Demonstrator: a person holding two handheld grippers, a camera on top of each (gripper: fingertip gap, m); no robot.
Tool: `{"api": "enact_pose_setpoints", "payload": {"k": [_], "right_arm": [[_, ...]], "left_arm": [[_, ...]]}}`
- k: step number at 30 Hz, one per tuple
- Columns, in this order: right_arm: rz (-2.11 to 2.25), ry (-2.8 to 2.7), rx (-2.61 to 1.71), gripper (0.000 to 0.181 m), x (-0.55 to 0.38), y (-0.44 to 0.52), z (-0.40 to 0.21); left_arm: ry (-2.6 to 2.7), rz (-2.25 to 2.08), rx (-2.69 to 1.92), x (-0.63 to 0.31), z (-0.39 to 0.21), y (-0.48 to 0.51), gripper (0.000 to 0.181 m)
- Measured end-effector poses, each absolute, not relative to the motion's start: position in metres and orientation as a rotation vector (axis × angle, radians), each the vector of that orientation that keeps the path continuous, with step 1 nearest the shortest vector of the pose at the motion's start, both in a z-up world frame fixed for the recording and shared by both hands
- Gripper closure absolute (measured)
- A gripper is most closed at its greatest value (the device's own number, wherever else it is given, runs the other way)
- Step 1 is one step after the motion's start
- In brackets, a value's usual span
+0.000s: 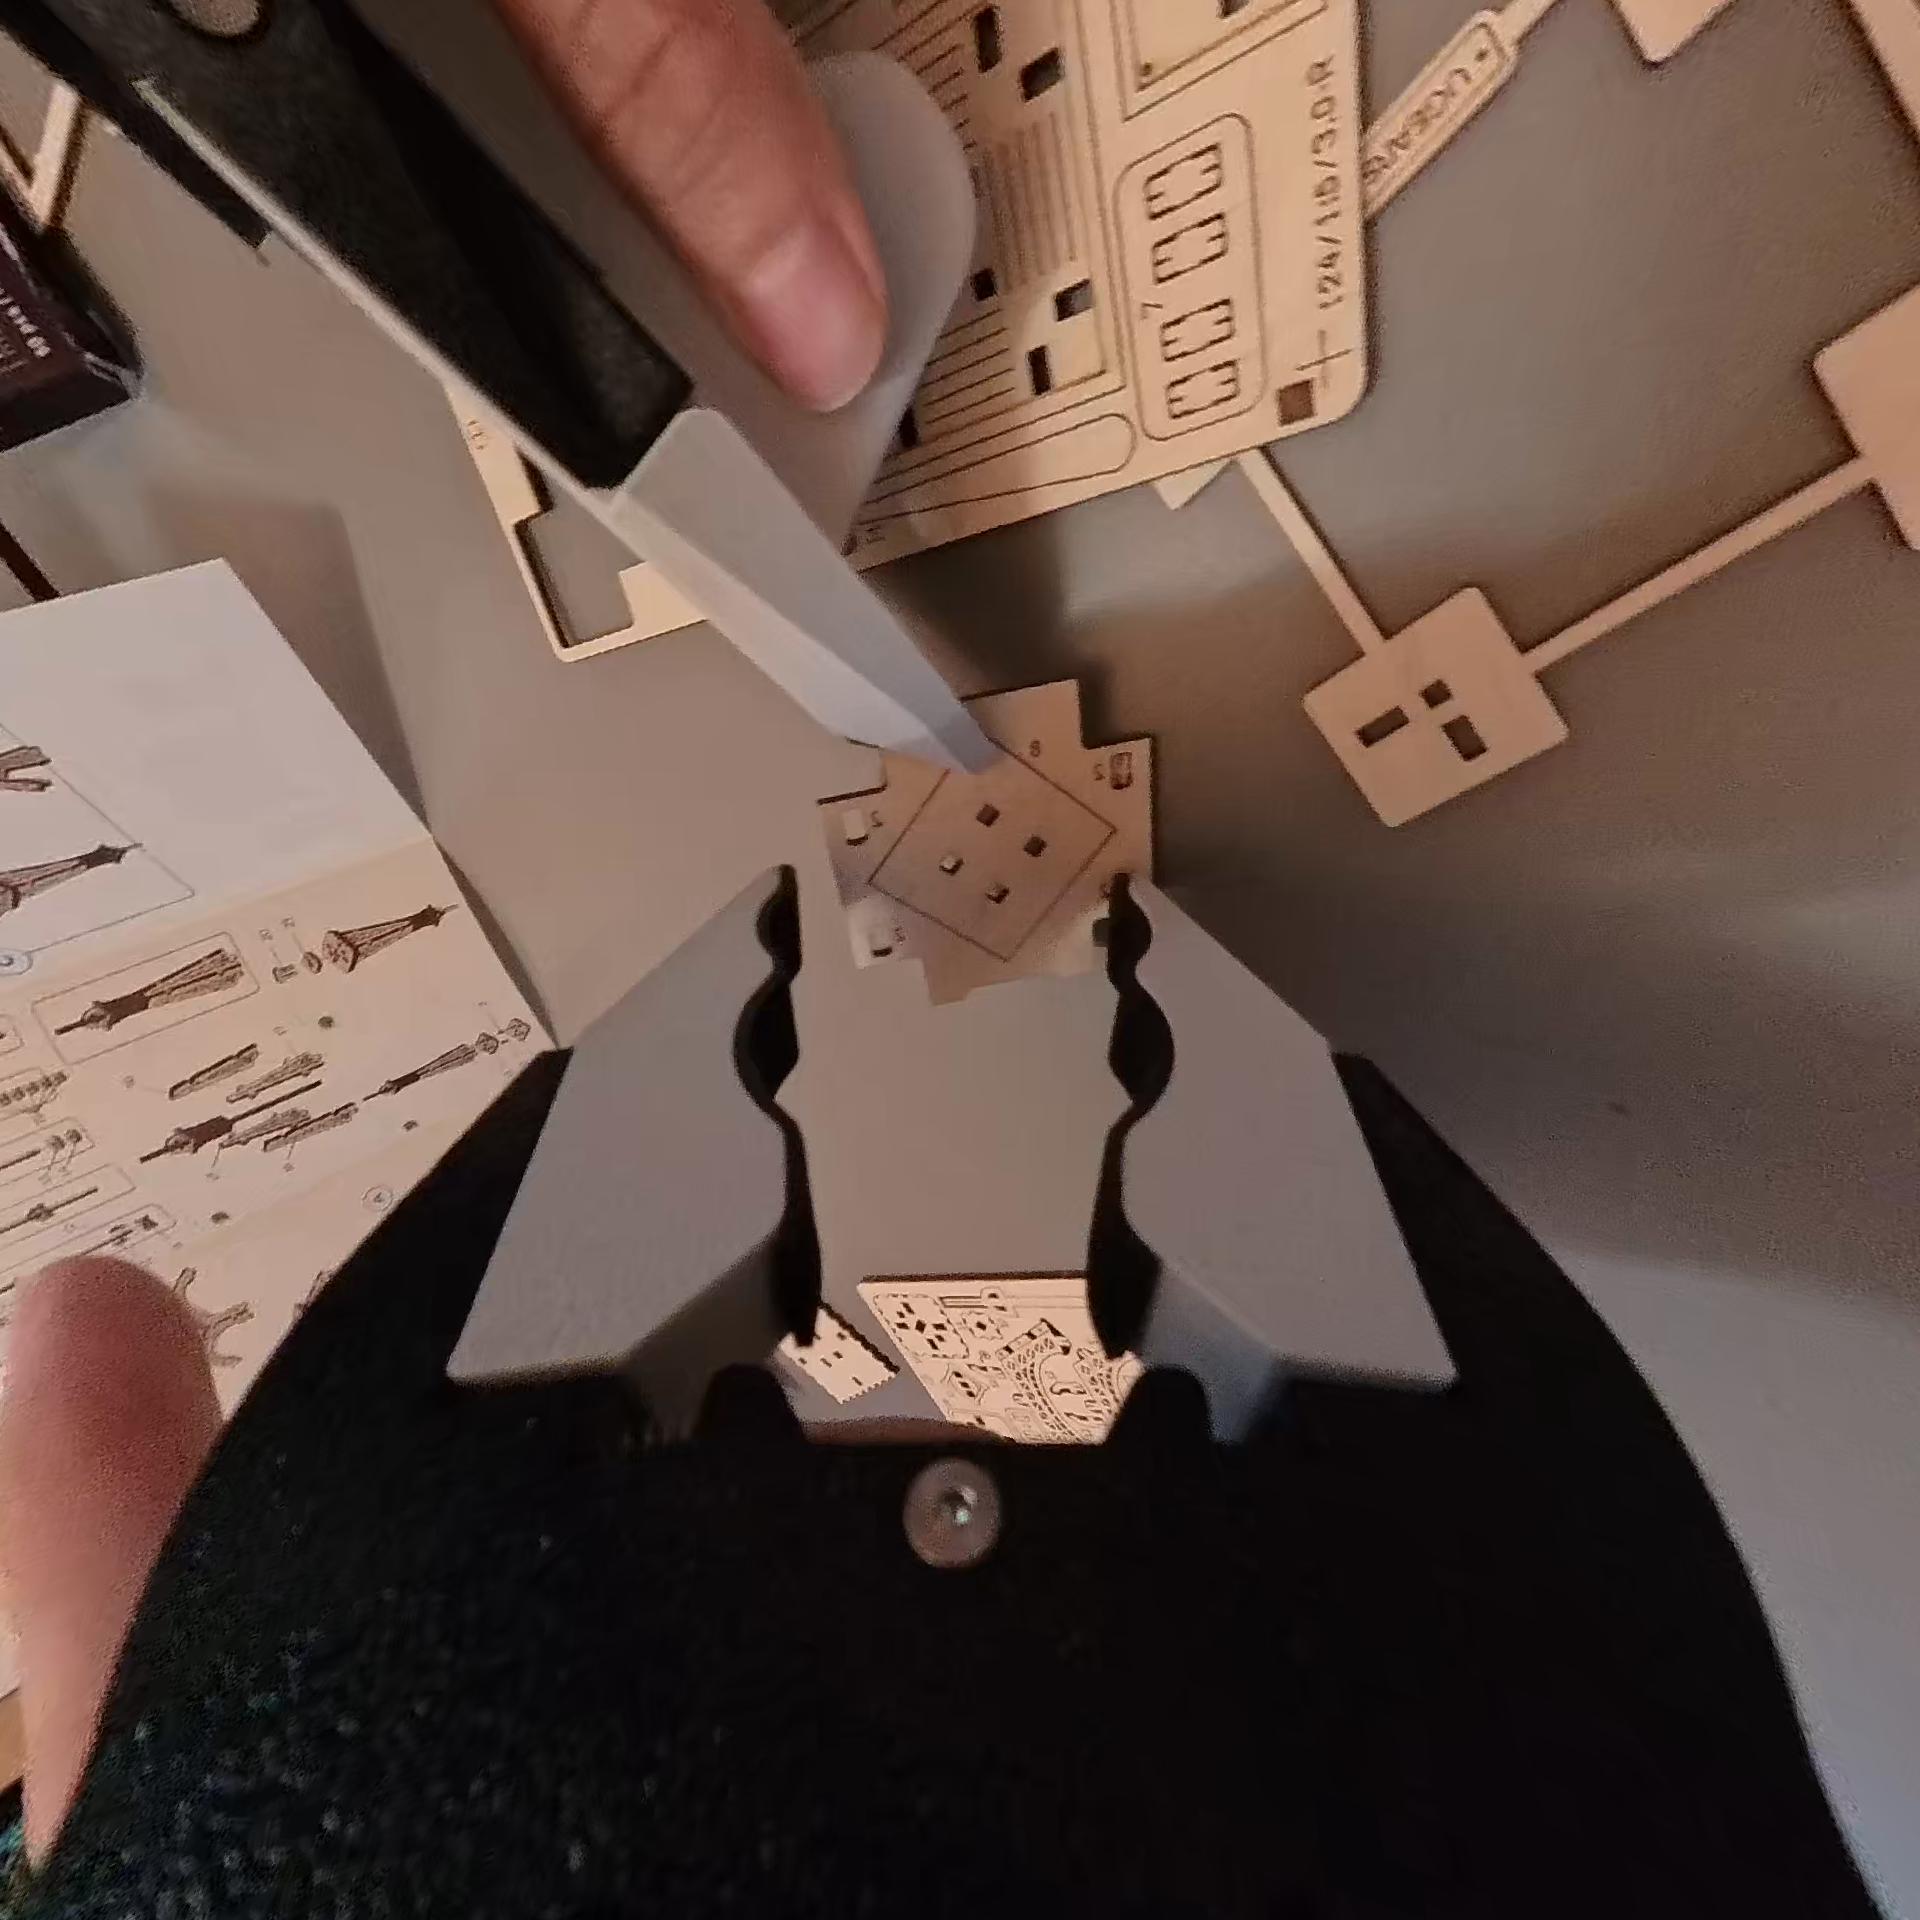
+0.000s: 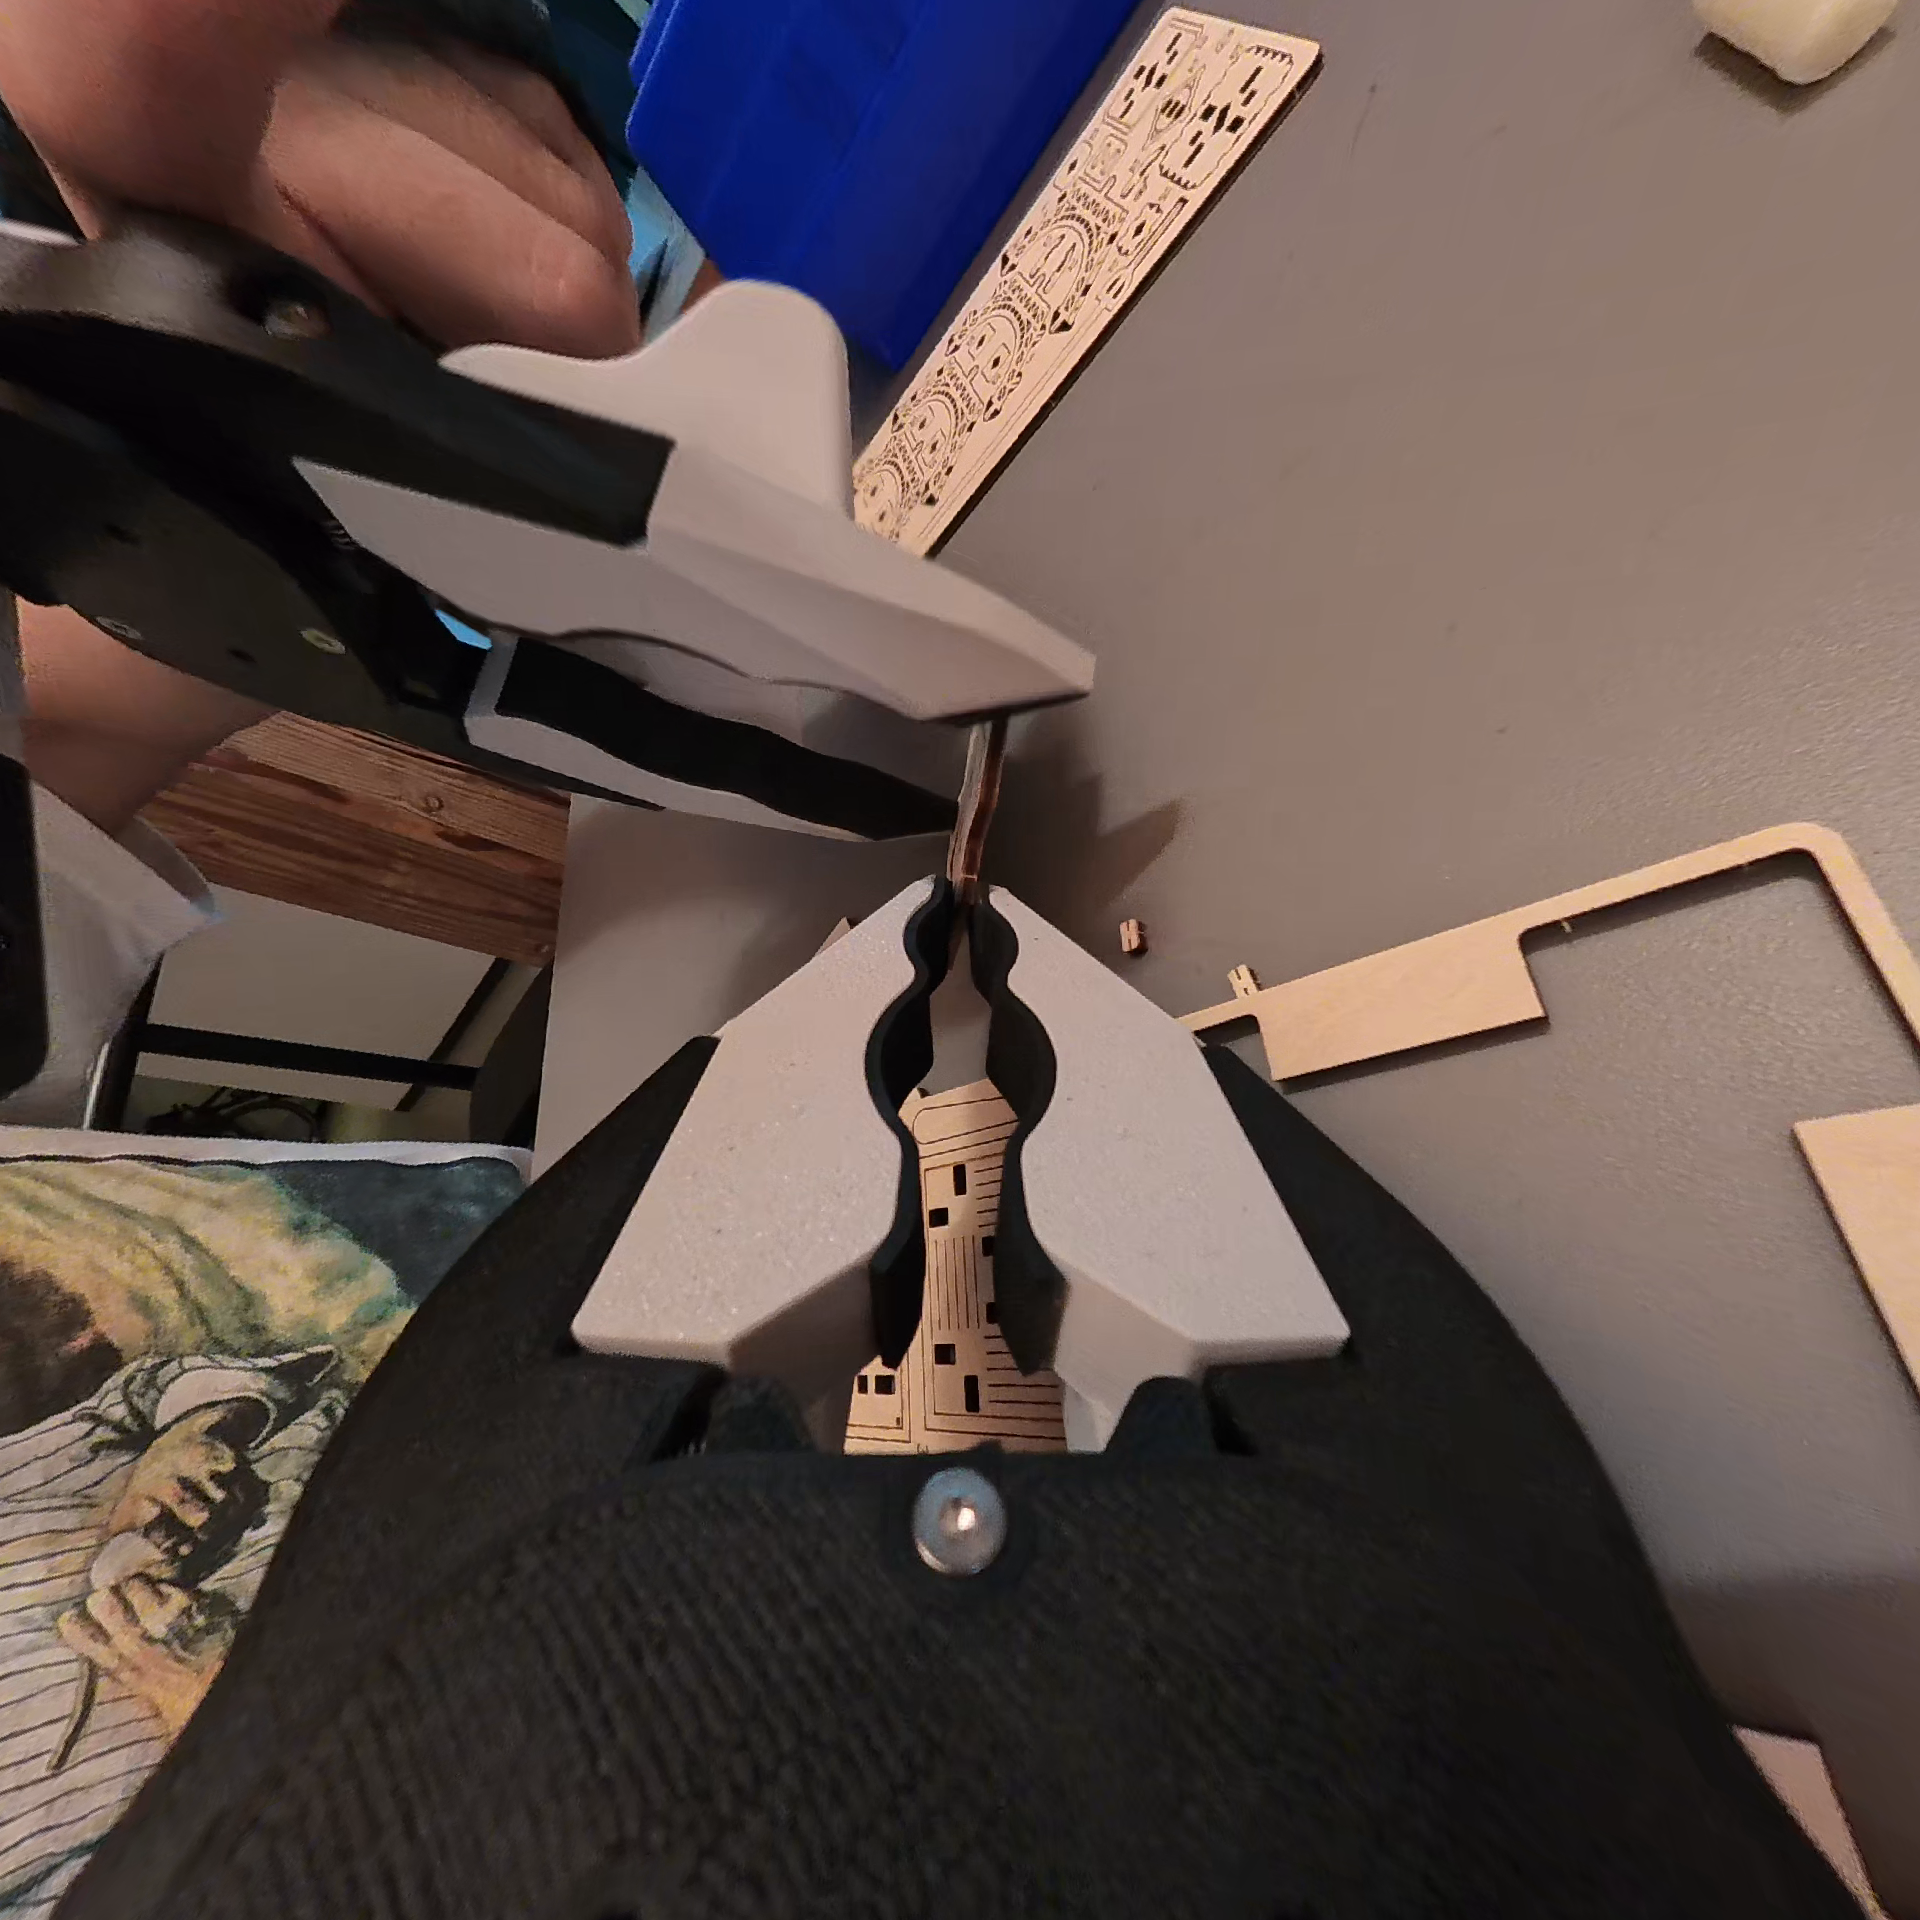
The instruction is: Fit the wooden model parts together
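The left gripper [image 1: 951, 894] has its two grey fingers spread wide apart, pointing down toward the table, with a person's fingertip [image 1: 94, 1455] resting at its black body. The right gripper [image 2: 964, 894] has its fingertips pressed almost together, apparently pinching something thin, and it comes in at an angle from the upper left in the left wrist view. A hand [image 2: 343, 156] grips the left gripper's handle from above.

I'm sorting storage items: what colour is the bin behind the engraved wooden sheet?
Bright blue bin, best seen in the right wrist view.

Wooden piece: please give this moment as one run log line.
right hand-held gripper: shut on wooden piece | left hand-held gripper: jaws astride it, contact unclear
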State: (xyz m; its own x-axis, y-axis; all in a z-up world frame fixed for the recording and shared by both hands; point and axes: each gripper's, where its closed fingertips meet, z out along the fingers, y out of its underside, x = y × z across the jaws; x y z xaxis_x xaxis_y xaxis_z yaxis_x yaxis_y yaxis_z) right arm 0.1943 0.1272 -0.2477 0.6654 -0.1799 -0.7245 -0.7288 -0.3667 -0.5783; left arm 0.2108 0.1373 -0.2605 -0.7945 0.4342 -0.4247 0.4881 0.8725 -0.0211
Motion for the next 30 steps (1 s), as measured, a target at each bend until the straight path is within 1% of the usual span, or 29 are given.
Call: {"api": "enact_pose_setpoints", "payload": {"k": [1,8,13,14,16,17,18,19,21,22,24,25,26,30], "right_arm": [[0.696,0.715,-1.892,0.180,0.194,0.127,-0.248],[0.695,0.714,-1.889,0.180,0.195,0.127,-0.247],[0.680,0.733,-1.868,0.178,0.198,0.126,-0.246],[0.680,0.733,-1.869,0.178,0.198,0.126,-0.246],[0.685,0.726,-1.866,0.180,0.197,0.127,-0.245],[0.692,0.722,-1.864,0.180,0.197,0.127,-0.245],[0.695,0.721,-1.863,0.180,0.197,0.127,-0.245],[0.698,0.720,-1.863,0.180,0.196,0.127,-0.245],[0.701,0.719,-1.862,0.180,0.196,0.127,-0.245],[0.702,0.718,-1.863,0.180,0.196,0.127,-0.245],[0.705,0.715,-1.863,0.180,0.195,0.127,-0.245],[0.706,0.715,-1.862,0.180,0.195,0.127,-0.245],[0.705,0.714,-1.863,0.180,0.195,0.127,-0.245],[0.706,0.705,-1.862,0.180,0.194,0.128,-0.244]], "left_arm": [[2.637,-0.181,0.691,0.208,-0.262,0.138,0.131],[2.606,-0.247,0.653,0.208,-0.260,0.140,0.132],[2.236,-0.150,0.670,0.222,-0.251,0.140,0.134],[2.170,-0.162,0.637,0.221,-0.247,0.140,0.127],[2.092,-0.254,0.538,0.216,-0.231,0.141,0.104],[2.102,-0.311,0.465,0.212,-0.224,0.144,0.085],[2.129,-0.371,0.360,0.210,-0.217,0.150,0.060],[2.141,-0.430,0.224,0.212,-0.210,0.156,0.059],[2.209,-0.526,-0.037,0.212,-0.209,0.170,0.063],[2.219,-0.556,-0.160,0.213,-0.209,0.178,0.072],[2.224,-0.626,-0.360,0.215,-0.212,0.188,0.074],[2.251,-0.669,-0.430,0.212,-0.216,0.188,0.080],[2.252,-0.714,-0.496,0.211,-0.217,0.189,0.083],[2.271,-0.903,-0.729,0.207,-0.220,0.186,0.083]]}}
